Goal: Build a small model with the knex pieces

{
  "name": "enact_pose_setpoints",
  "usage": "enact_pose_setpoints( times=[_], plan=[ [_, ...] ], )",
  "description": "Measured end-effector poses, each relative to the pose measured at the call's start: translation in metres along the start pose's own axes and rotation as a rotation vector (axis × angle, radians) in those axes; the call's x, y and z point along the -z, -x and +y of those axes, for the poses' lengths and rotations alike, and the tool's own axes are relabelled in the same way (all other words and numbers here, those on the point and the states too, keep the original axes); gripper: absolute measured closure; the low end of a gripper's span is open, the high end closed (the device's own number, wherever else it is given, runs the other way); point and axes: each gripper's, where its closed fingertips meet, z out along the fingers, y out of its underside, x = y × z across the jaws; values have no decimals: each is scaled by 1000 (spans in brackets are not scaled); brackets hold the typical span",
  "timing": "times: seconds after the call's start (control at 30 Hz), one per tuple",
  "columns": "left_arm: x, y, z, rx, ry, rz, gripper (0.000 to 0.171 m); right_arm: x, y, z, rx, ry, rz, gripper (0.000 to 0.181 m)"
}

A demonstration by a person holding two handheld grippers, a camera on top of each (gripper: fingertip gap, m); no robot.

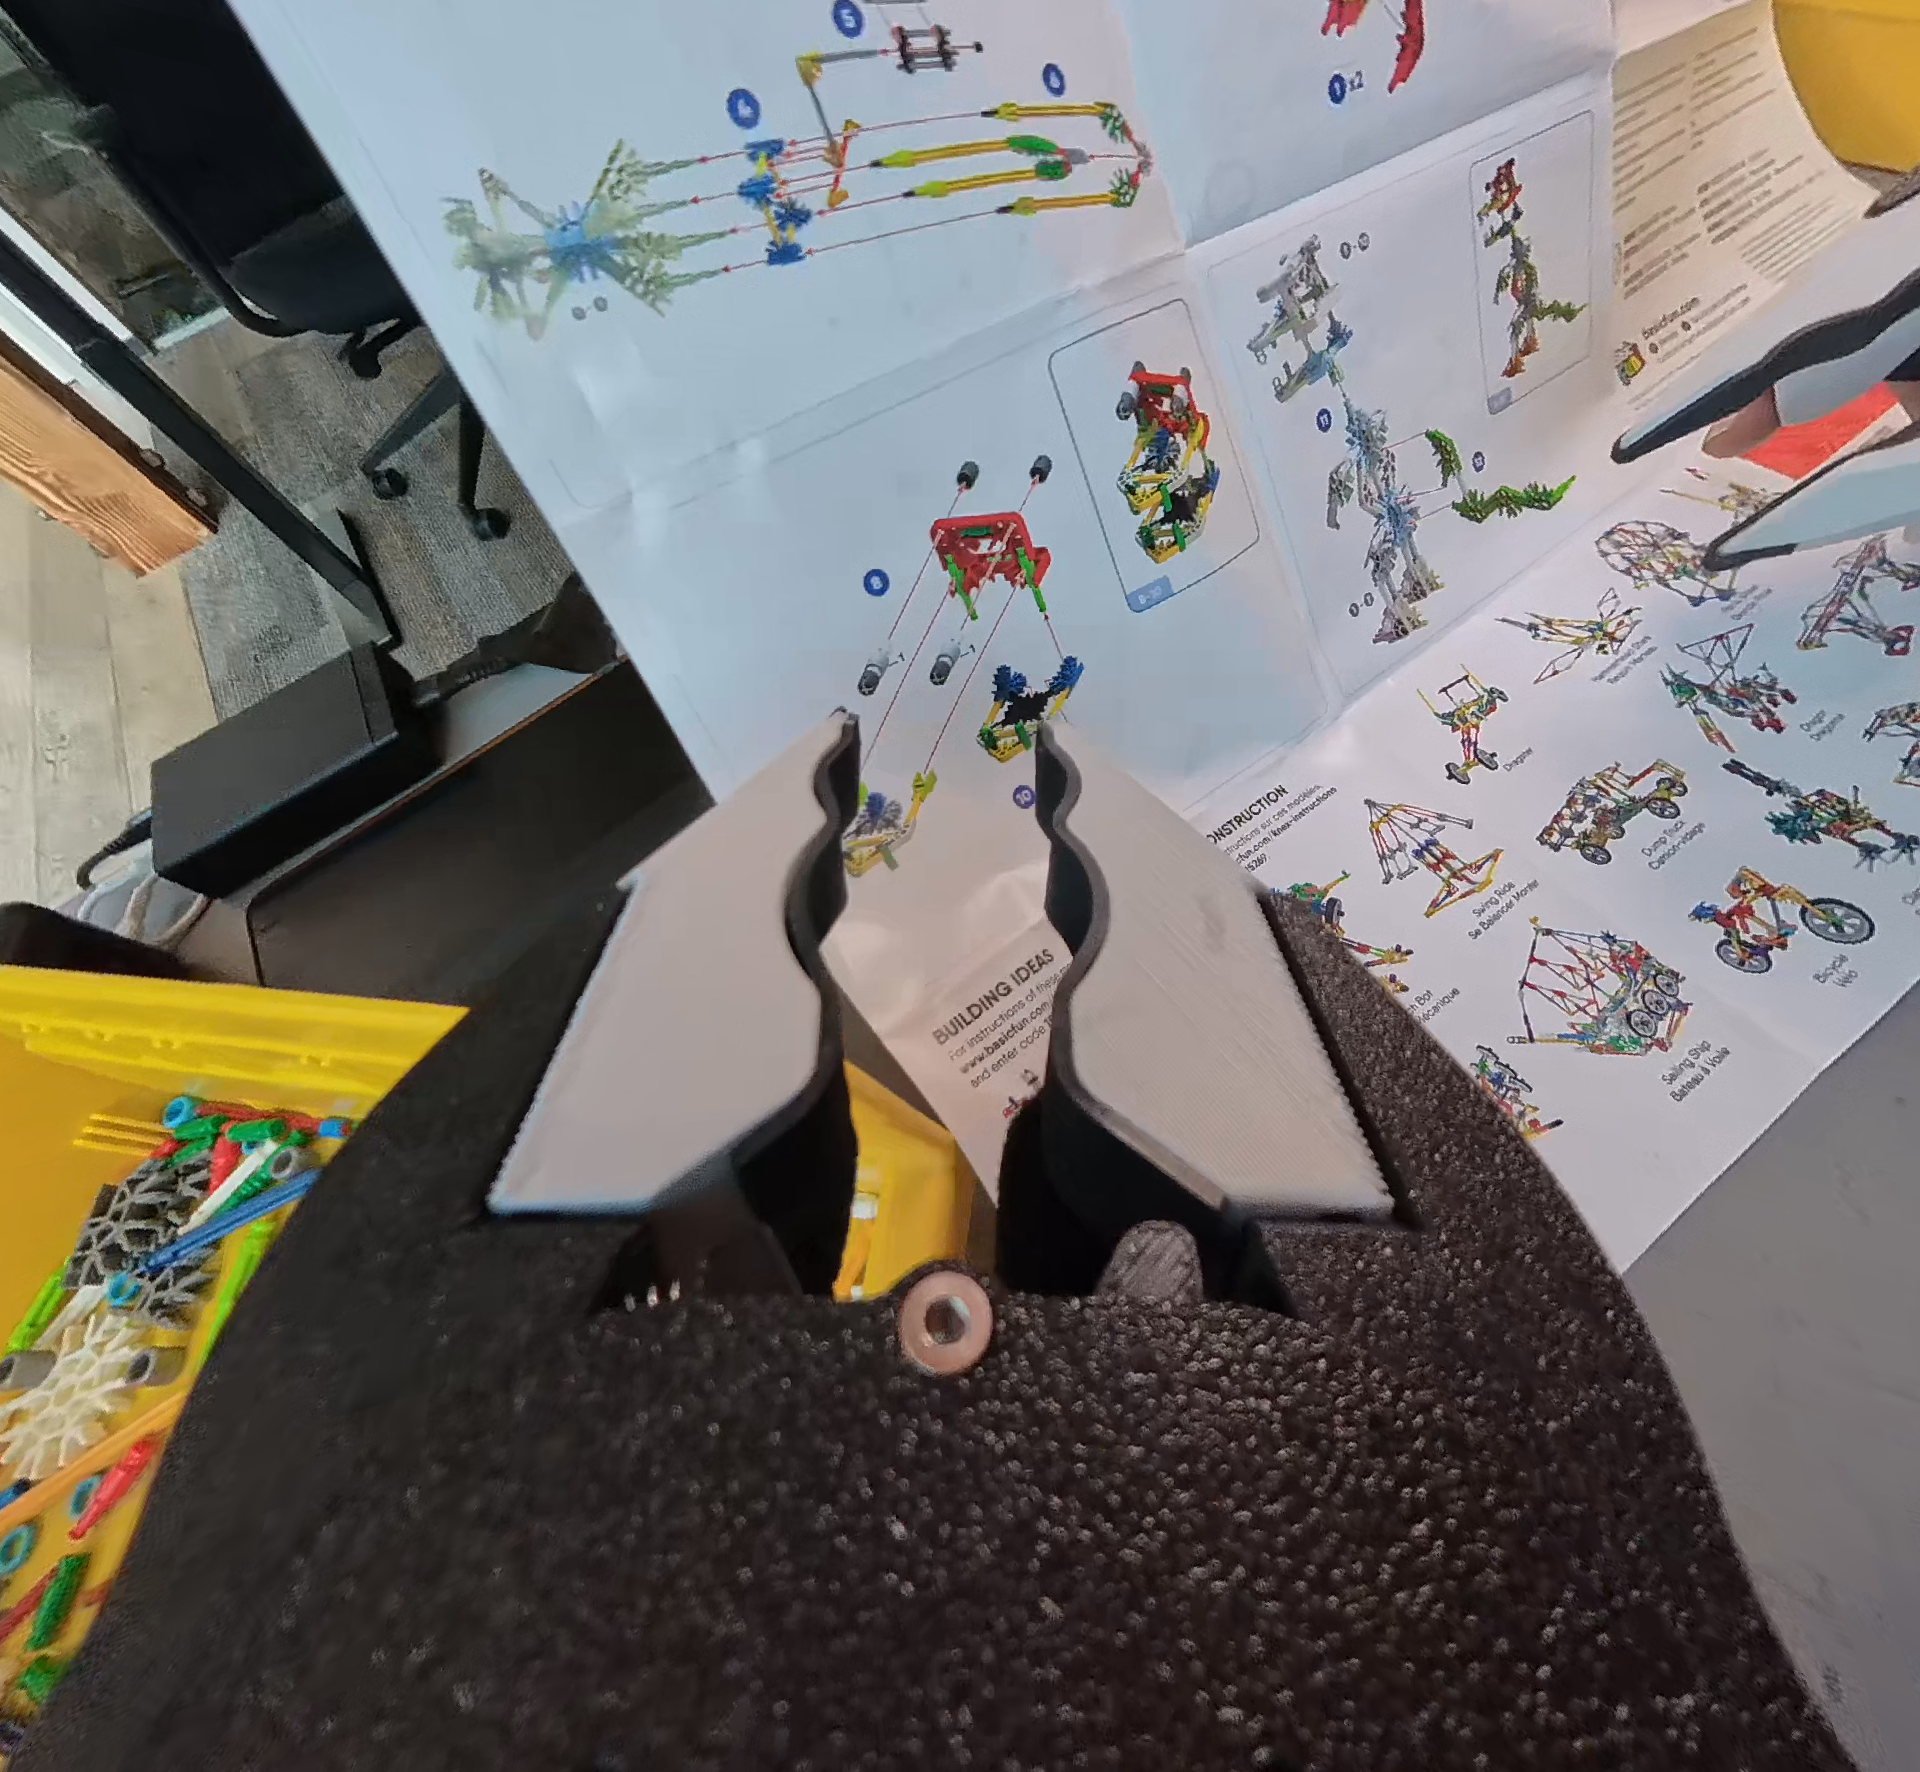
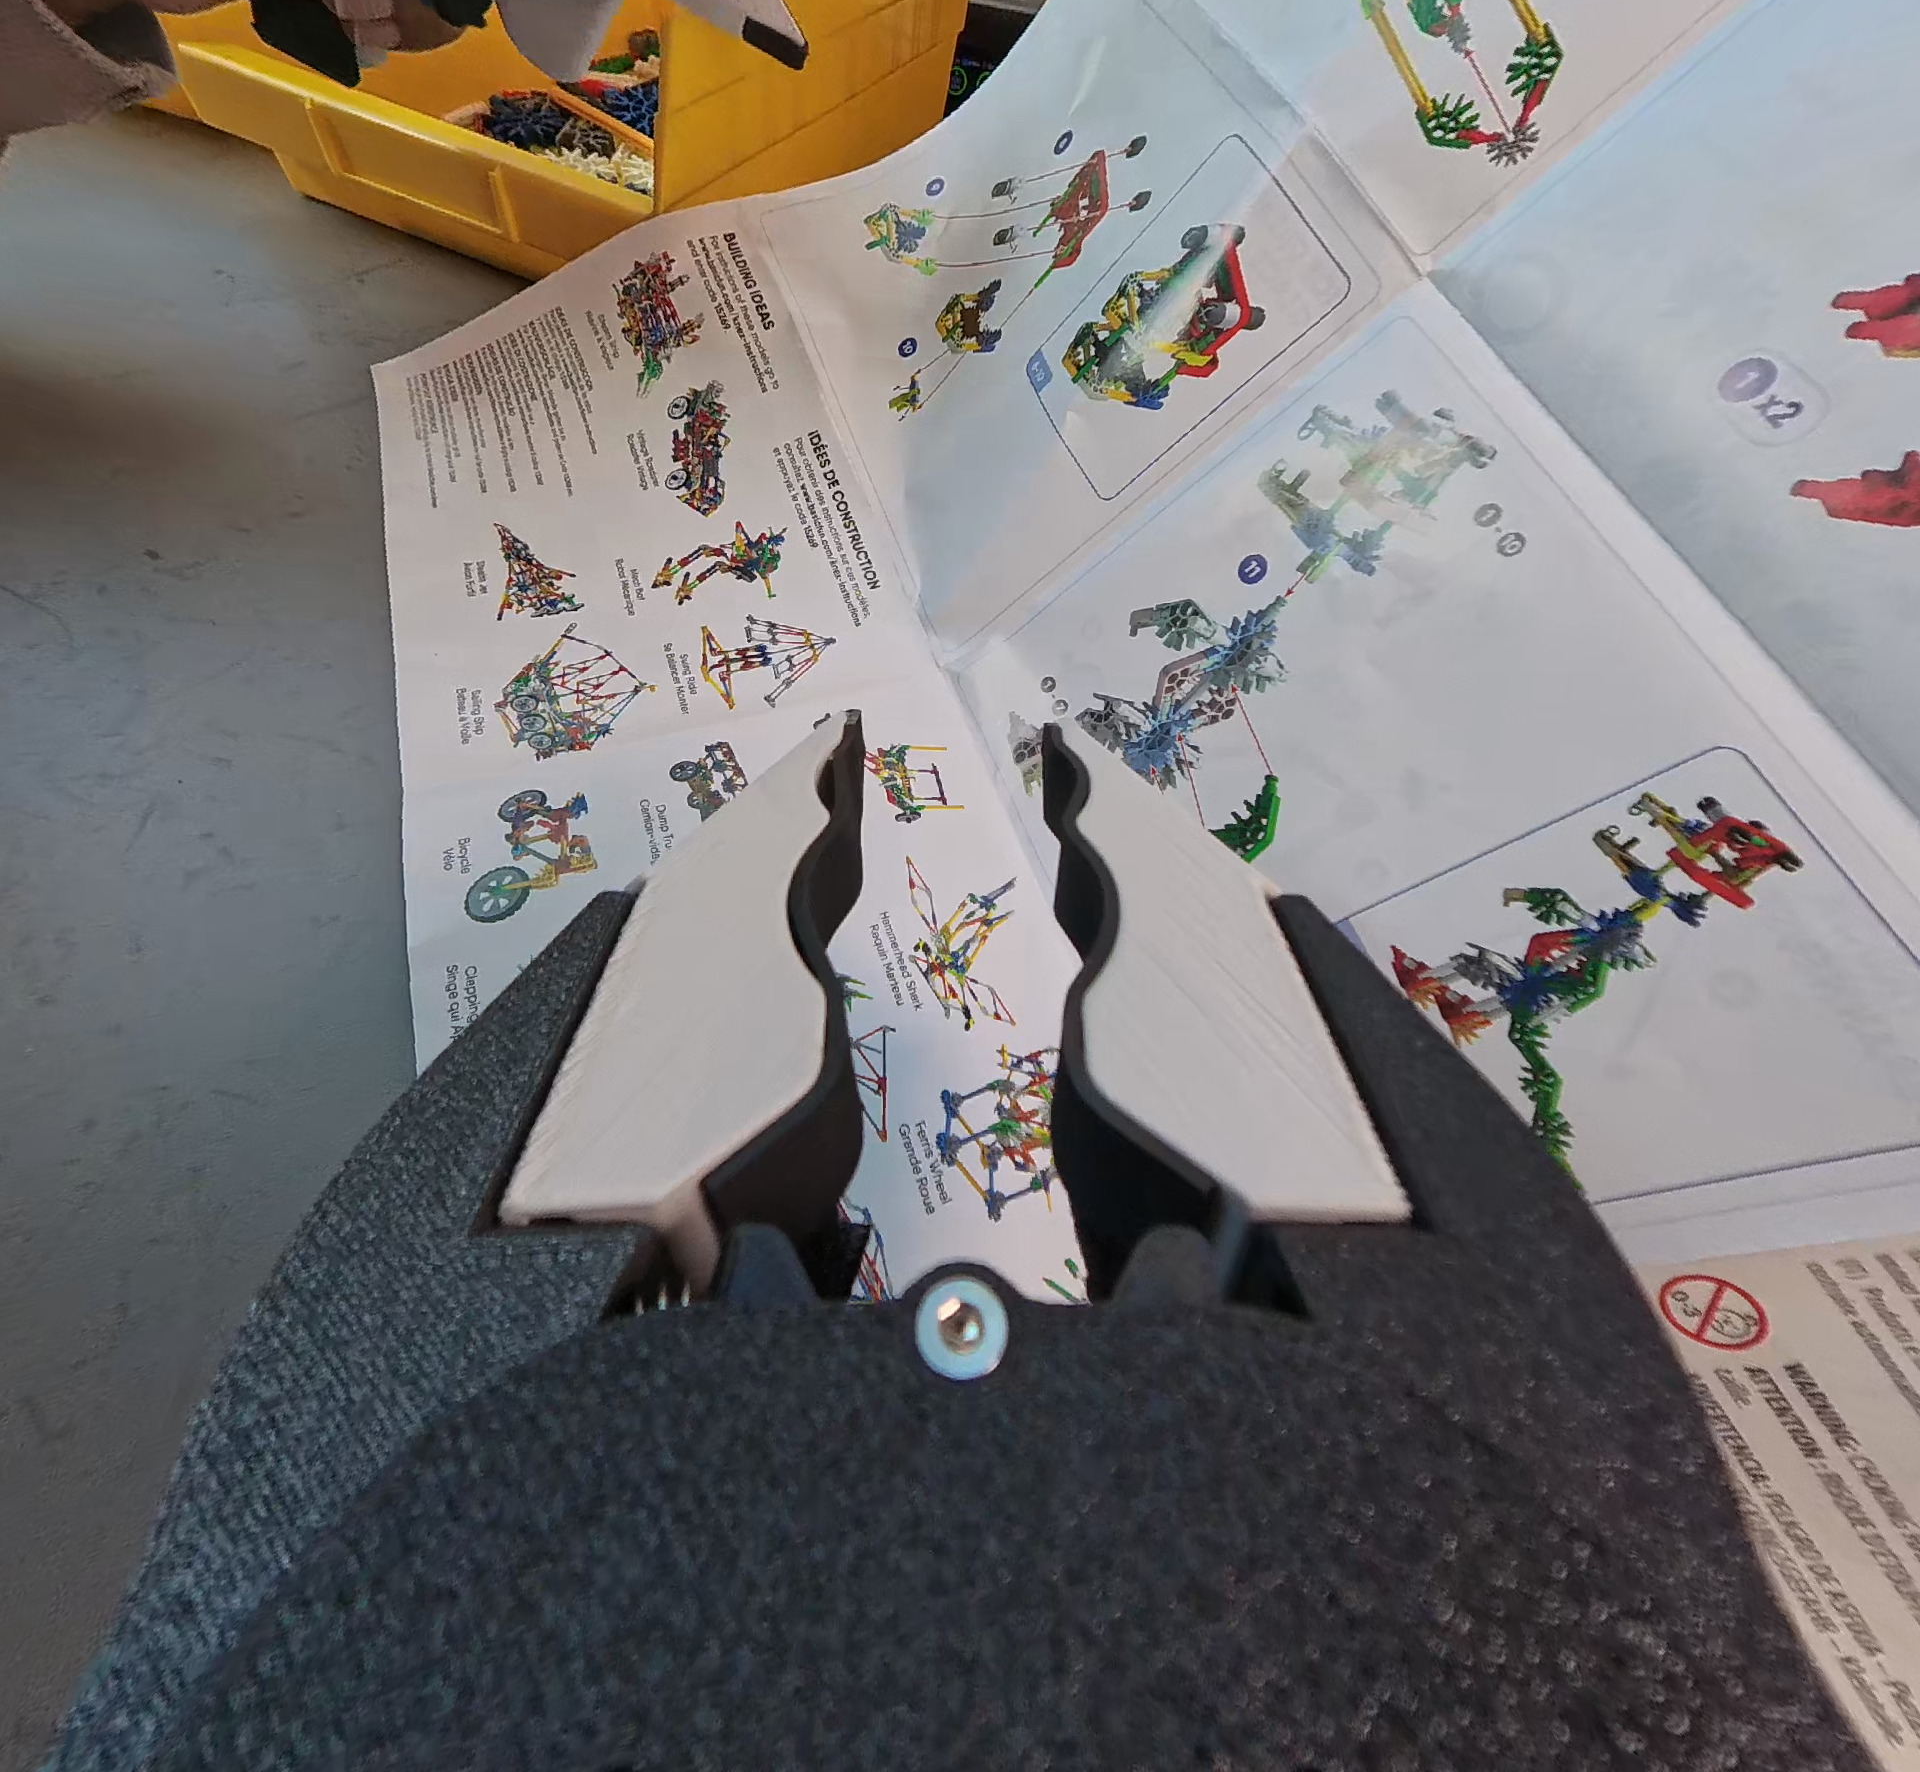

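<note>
A large unfolded instruction sheet (image 1: 1403, 704) with coloured building-toy diagrams lies partly flat on the grey table and curls upward at its far side; it also shows in the right wrist view (image 2: 1039, 496). My left gripper (image 1: 948, 730) is open and empty, held above the sheet's corner next to the yellow bin (image 1: 114, 1078) of toy pieces. My right gripper (image 2: 951, 735) is open and empty, hovering over the sheet's flat part. The right gripper also shows at the right edge of the left wrist view (image 1: 1673, 501), and the left gripper at the top of the right wrist view (image 2: 821, 13), held by a hand.
The yellow bin (image 2: 436, 153) holds several rods and snowflake-shaped connectors. A second printed paper (image 2: 1808, 1410) lies at the lower right. Another yellow object (image 1: 1849, 8) stands at the far right. Beyond the table edge are a black box (image 1: 270, 777), a chair base and carpet. Tip to tip, the grippers are about 20 cm apart.
</note>
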Motion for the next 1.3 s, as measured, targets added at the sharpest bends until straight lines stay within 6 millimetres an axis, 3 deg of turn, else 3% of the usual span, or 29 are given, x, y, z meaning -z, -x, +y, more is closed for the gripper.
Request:
enact_pose_setpoints(
  times=[0.13, 0.37, 0.57, 0.7, 0.83, 1.03, 1.17, 1.3],
  plan=[
    [-12, -20, 2, -113, 22, -44, 154, -2, 3, 1, 1, 5, -9, 148],
    [-34, -26, 27, -175, 138, -160, 168, -6, 8, 4, 16, 25, -22, 148],
    [-35, -27, 28, -86, 104, -112, 169, -6, 11, 0, 15, 13, -15, 147],
    [-32, -41, 15, 6, 22, -22, 158, 2, -8, 1, 18, 38, 100, 133],
    [-24, -40, 4, 4, -21, -44, 142, 37, -43, 6, -37, 63, 302, 117],
    [-13, -28, -7, 47, -66, -54, 134, 123, -68, 59, -230, 145, 536, 104],
    [-14, -25, -5, 83, -66, -40, 133, 162, -57, 72, -269, 155, 603, 102],
    [-12, -25, -5, 95, -71, -31, 133, 164, -24, 76, -255, 146, 516, 103]
  ],
)
